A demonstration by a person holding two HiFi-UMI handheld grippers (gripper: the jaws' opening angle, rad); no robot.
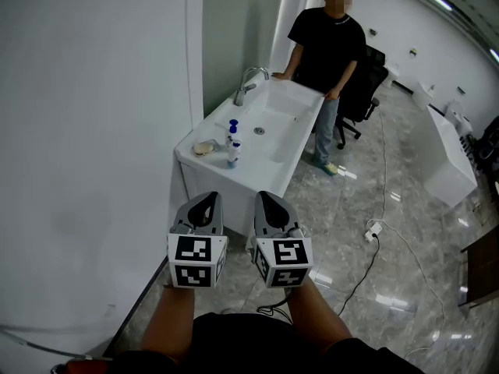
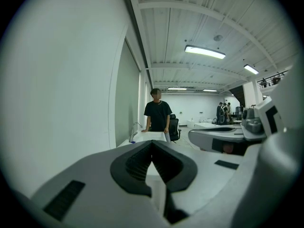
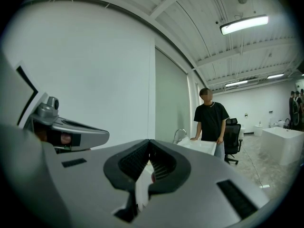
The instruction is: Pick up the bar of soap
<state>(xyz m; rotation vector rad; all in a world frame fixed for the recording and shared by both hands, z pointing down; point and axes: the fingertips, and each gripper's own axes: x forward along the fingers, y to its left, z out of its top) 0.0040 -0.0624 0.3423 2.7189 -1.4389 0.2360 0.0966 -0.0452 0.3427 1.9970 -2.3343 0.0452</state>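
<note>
You faced a white sink along the wall, with a person standing at its far end. You held the left tool and right tool side by side, well short of the sink, both with jaws closed and empty. Two bottles stood on its near ledge. The bar of soap lay just left of them.

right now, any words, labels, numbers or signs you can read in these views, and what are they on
No readable text in any view.
Marker cubes on the left gripper and right gripper: black-and-white square patterns only, no letters or digits.
Bottles on the sink: any labels are too small to read.
</note>
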